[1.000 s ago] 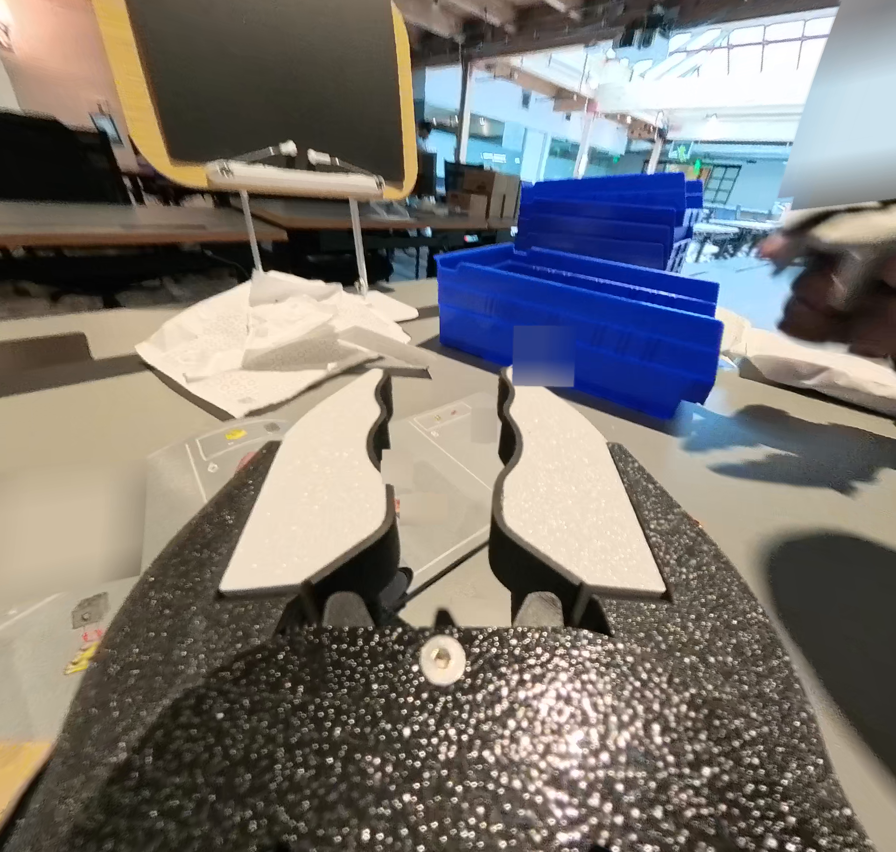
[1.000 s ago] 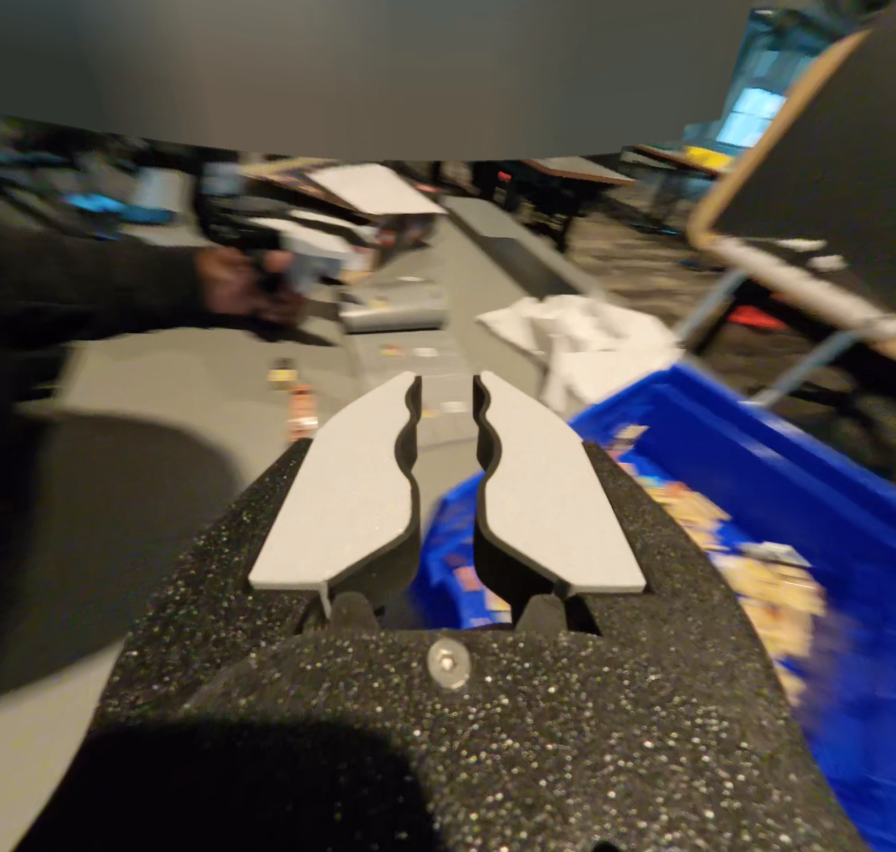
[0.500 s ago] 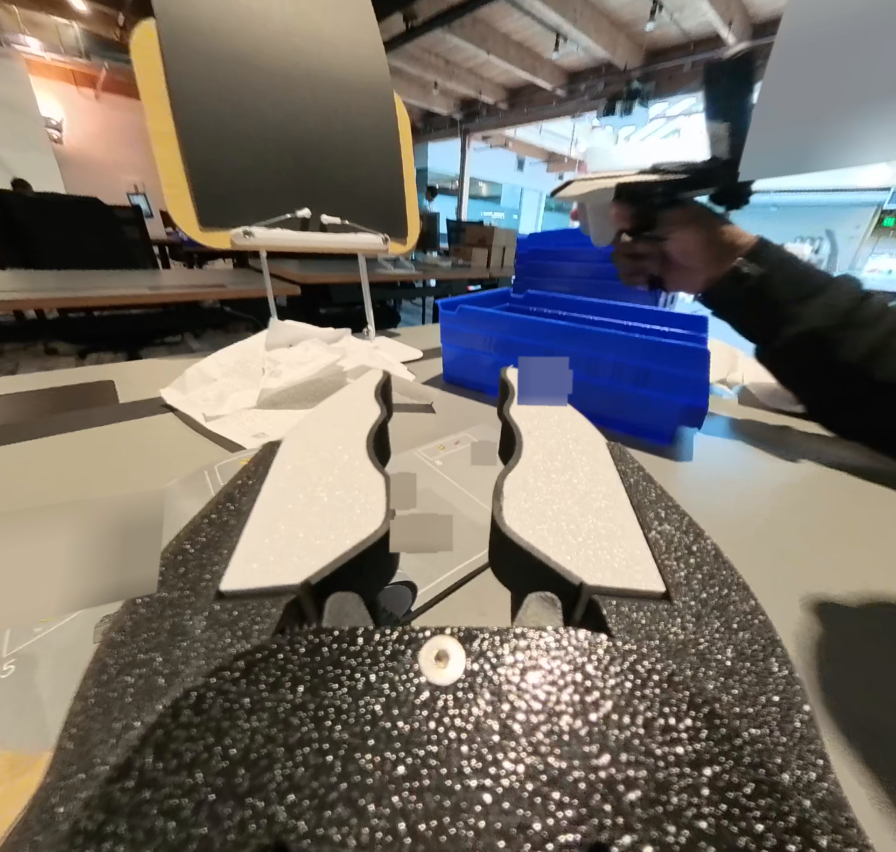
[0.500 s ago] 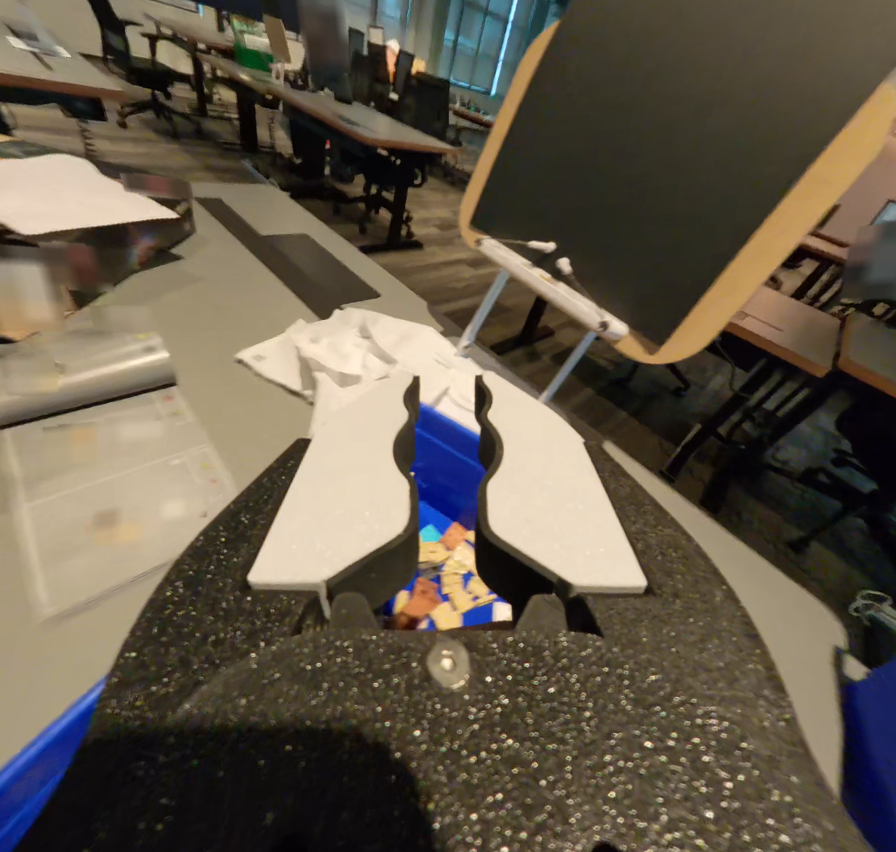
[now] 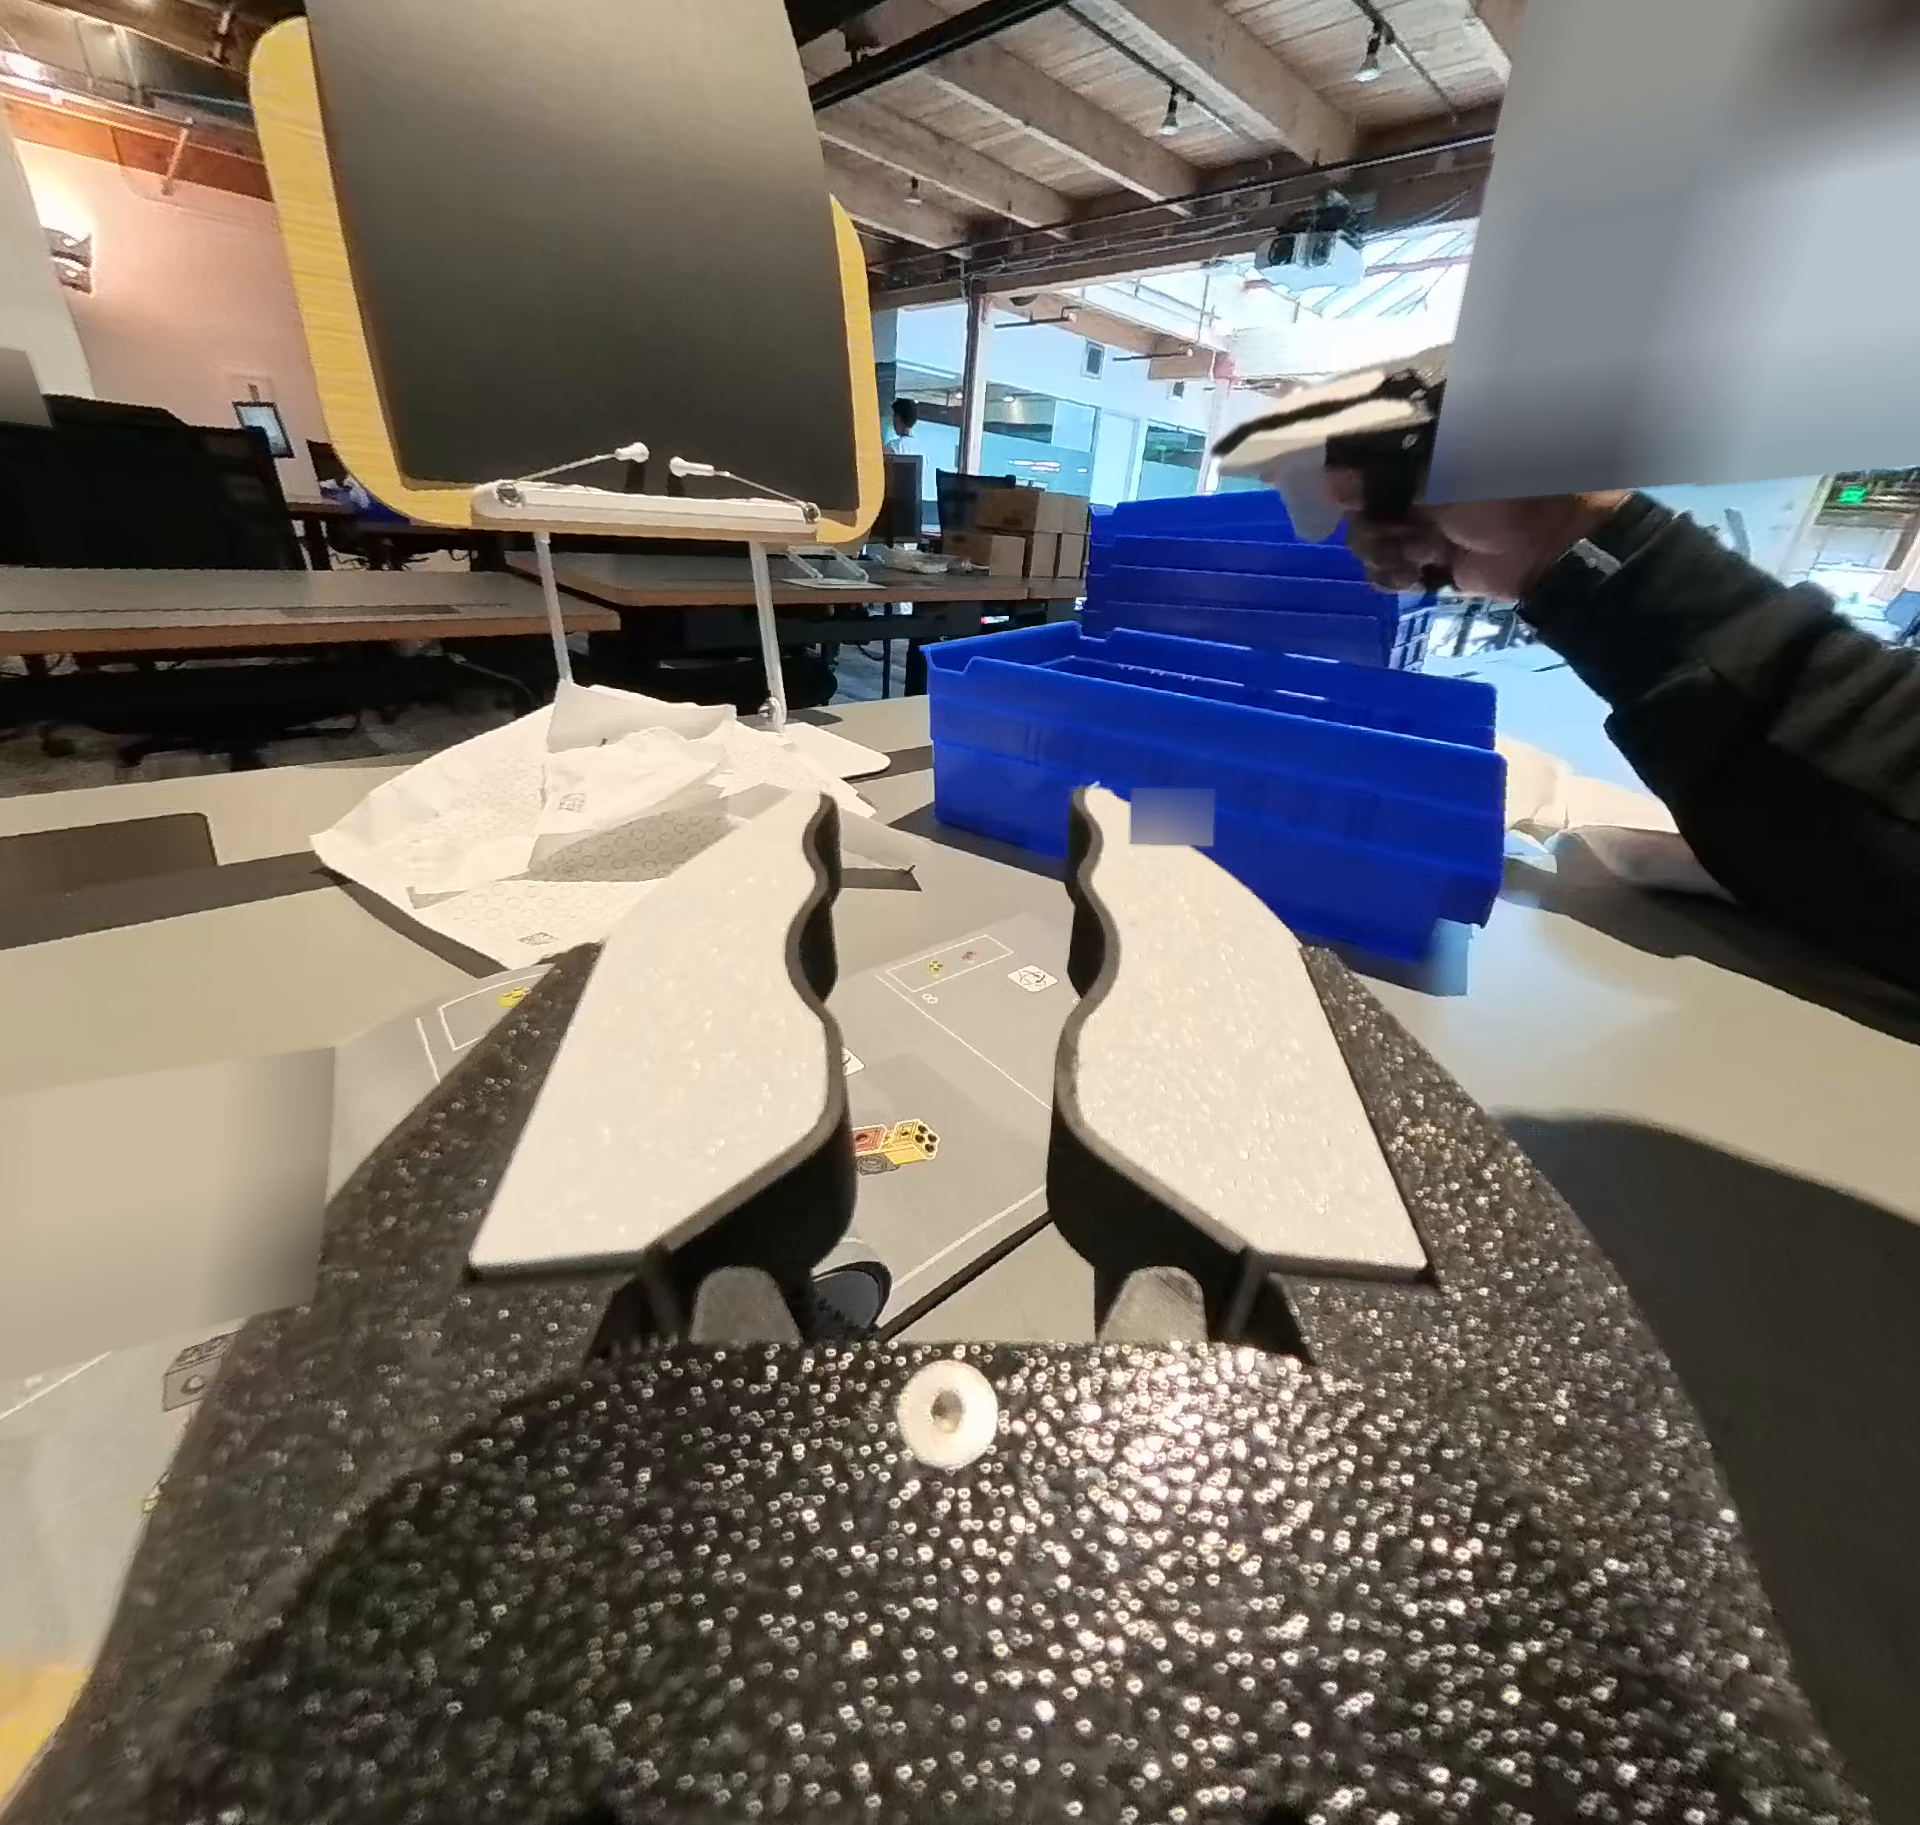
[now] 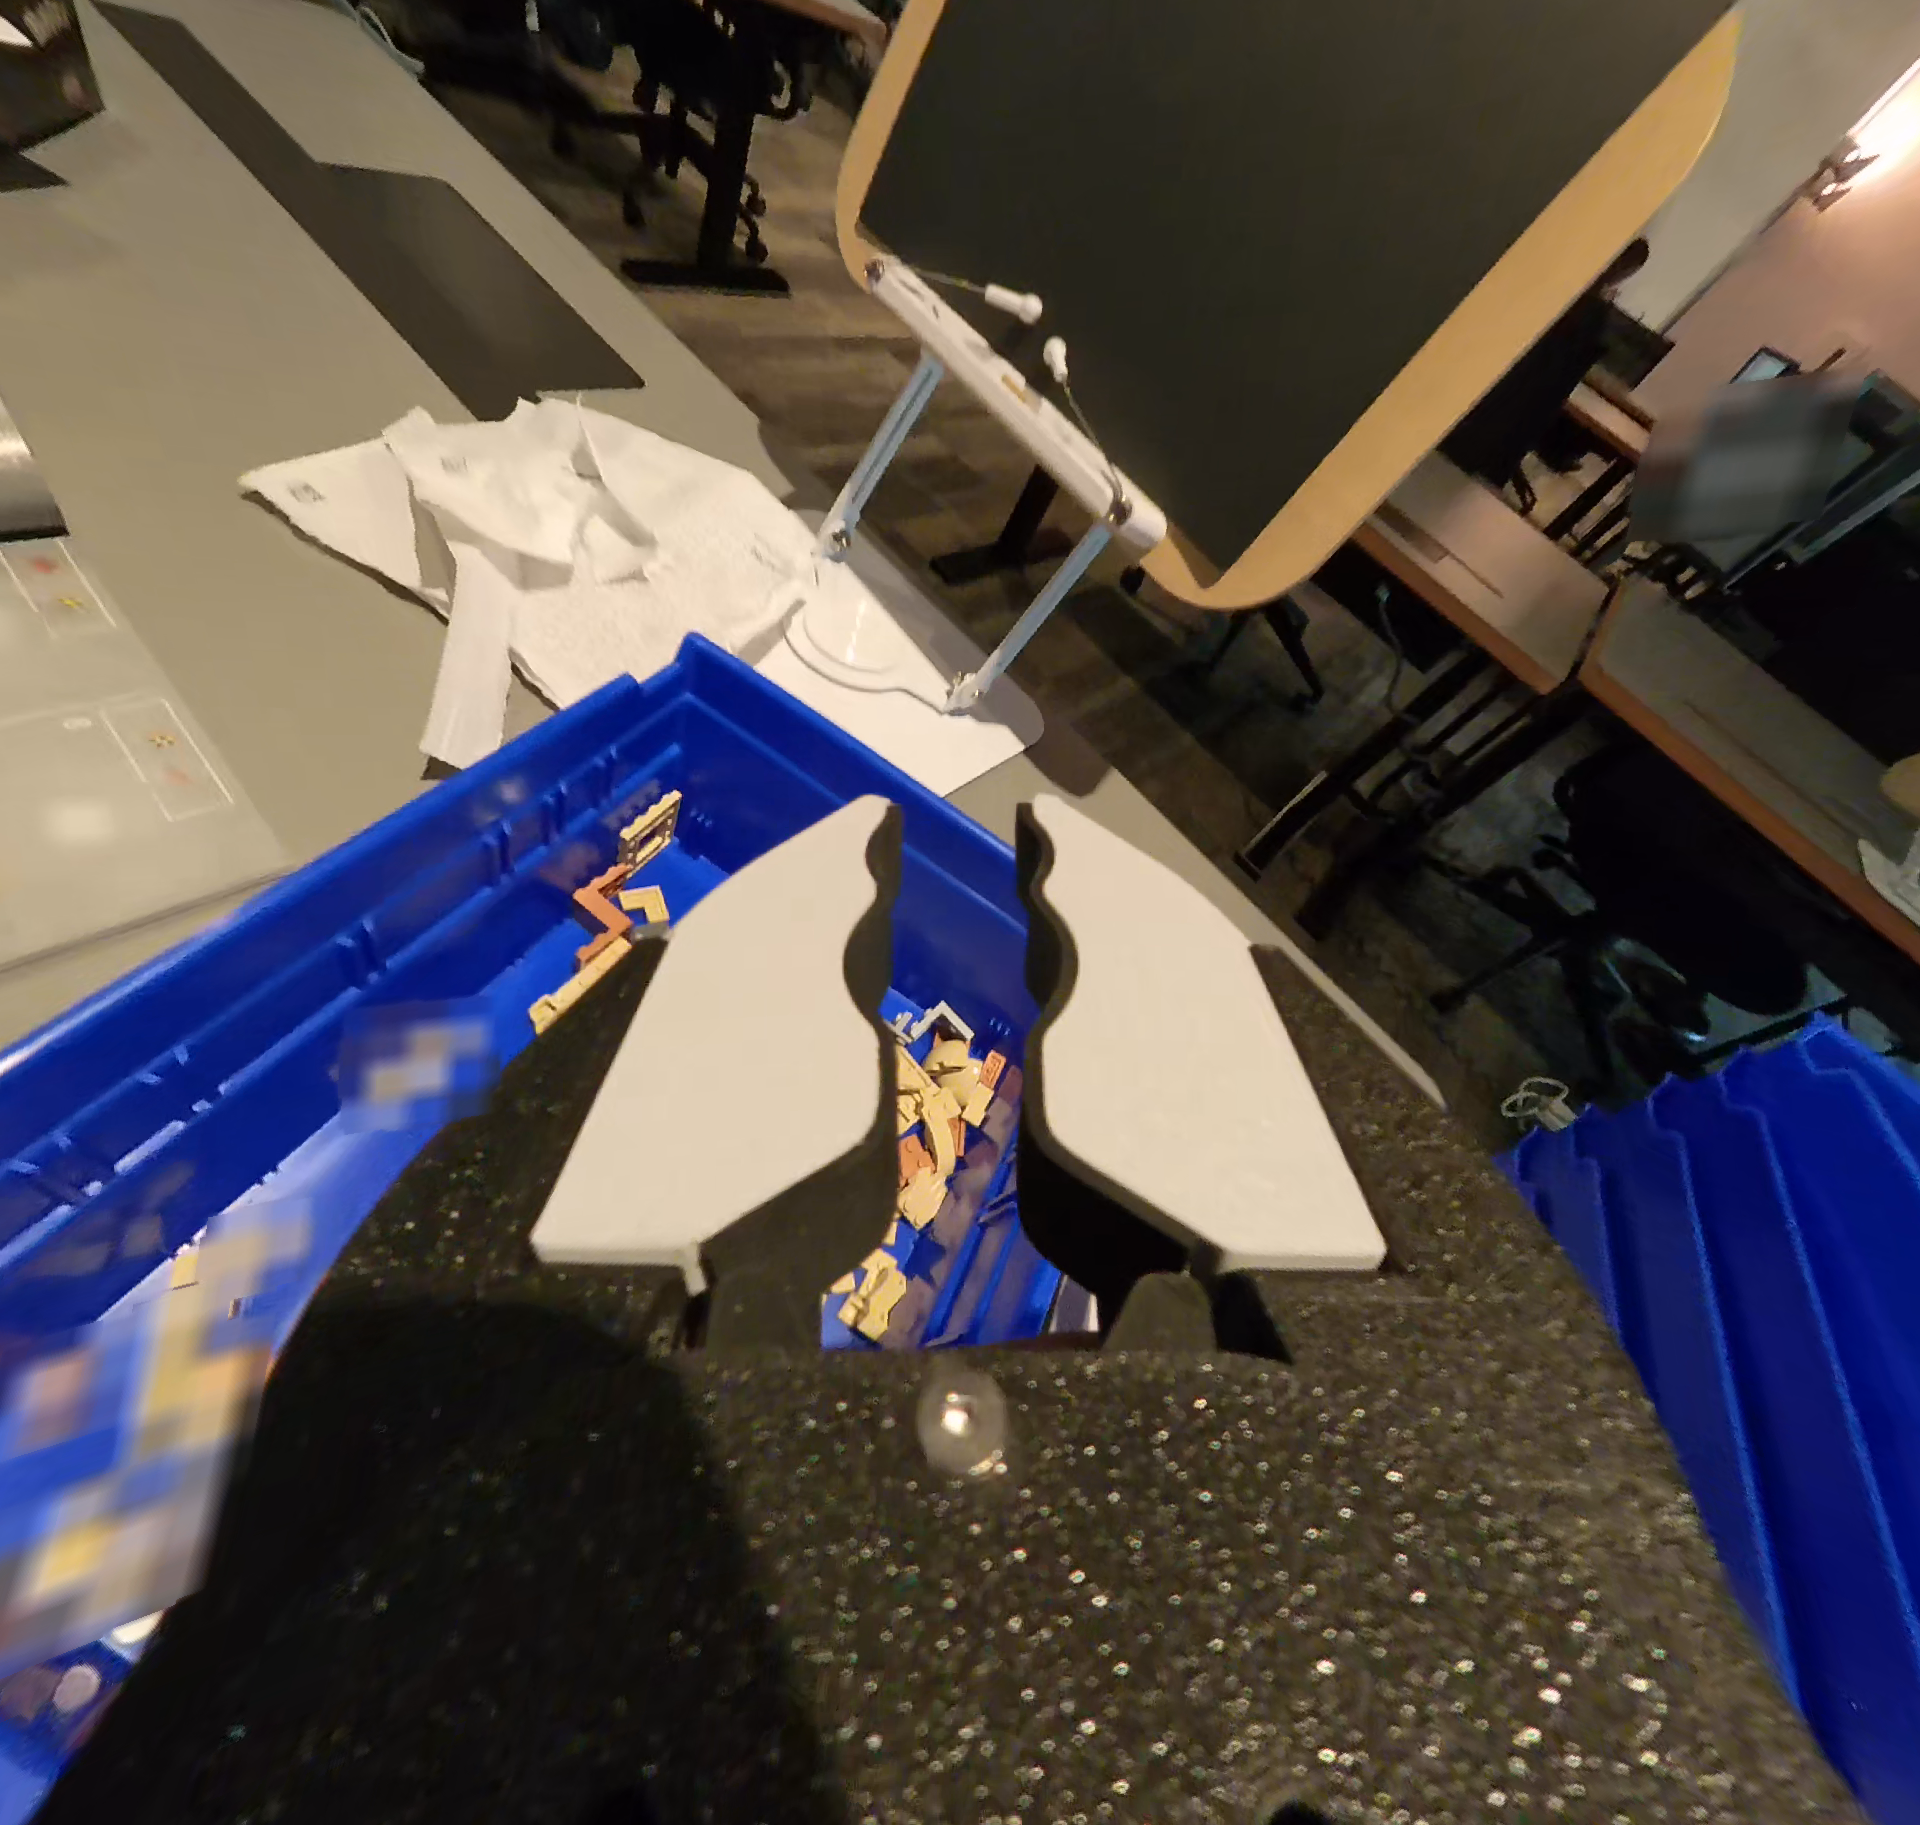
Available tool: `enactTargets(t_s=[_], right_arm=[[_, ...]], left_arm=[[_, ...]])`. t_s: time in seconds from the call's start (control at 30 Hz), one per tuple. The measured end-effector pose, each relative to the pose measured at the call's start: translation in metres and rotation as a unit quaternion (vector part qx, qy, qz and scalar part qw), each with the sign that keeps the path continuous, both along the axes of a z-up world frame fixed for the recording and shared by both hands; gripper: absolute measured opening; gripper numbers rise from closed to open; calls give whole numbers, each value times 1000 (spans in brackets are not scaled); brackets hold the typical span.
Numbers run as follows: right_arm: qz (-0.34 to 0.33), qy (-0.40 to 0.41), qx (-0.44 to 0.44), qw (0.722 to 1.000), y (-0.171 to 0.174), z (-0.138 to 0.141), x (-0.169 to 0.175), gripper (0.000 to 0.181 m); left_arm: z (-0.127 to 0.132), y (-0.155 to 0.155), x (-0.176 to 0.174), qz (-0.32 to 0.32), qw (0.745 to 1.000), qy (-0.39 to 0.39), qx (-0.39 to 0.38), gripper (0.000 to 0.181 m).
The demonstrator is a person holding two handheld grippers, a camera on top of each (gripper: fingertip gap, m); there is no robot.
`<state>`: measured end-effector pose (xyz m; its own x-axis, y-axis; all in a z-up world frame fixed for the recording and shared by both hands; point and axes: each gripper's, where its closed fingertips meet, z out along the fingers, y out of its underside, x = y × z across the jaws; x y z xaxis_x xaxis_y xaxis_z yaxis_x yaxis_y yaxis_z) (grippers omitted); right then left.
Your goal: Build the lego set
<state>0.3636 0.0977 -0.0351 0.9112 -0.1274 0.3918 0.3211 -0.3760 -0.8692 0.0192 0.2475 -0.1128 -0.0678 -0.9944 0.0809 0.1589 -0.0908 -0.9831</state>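
My left gripper [image 5: 951,814] is open and empty, held low over the open instruction booklet [image 5: 940,1037] on the grey table. My right gripper [image 6: 956,819] is open and empty, held above a blue bin [image 6: 312,954] that holds several tan and brown lego pieces [image 6: 935,1100]. In the left wrist view the right gripper [image 5: 1340,445] shows at the far right, in a hand with a dark sleeve, above the blue bins [image 5: 1216,788].
Crumpled white paper bags [image 5: 582,809] lie behind the booklet, also in the right wrist view [image 6: 561,539]. A dark board on a white stand [image 5: 592,217] rises at the table's far edge. A second blue bin [image 6: 1766,1256] sits at the right. Across from one pair of fingers to the other is roughly 40 cm.
My right gripper has risen and swung to the right, from the table side to above the bin of pieces. My left gripper has tilted up slightly and stayed open.
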Motion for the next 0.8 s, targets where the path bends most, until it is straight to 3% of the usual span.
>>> enactTargets(t_s=[0.43, 0.8], right_arm=[[35, 32, -51, 998, 16, -43, -6, 20], [36, 49, -54, 997, 18, -62, 4, 20]], left_arm=[[-3, -8, 4, -9, 1000, 12, 25, 40], [-4, -11, 6, -16, 999, 20, 34, 39]])
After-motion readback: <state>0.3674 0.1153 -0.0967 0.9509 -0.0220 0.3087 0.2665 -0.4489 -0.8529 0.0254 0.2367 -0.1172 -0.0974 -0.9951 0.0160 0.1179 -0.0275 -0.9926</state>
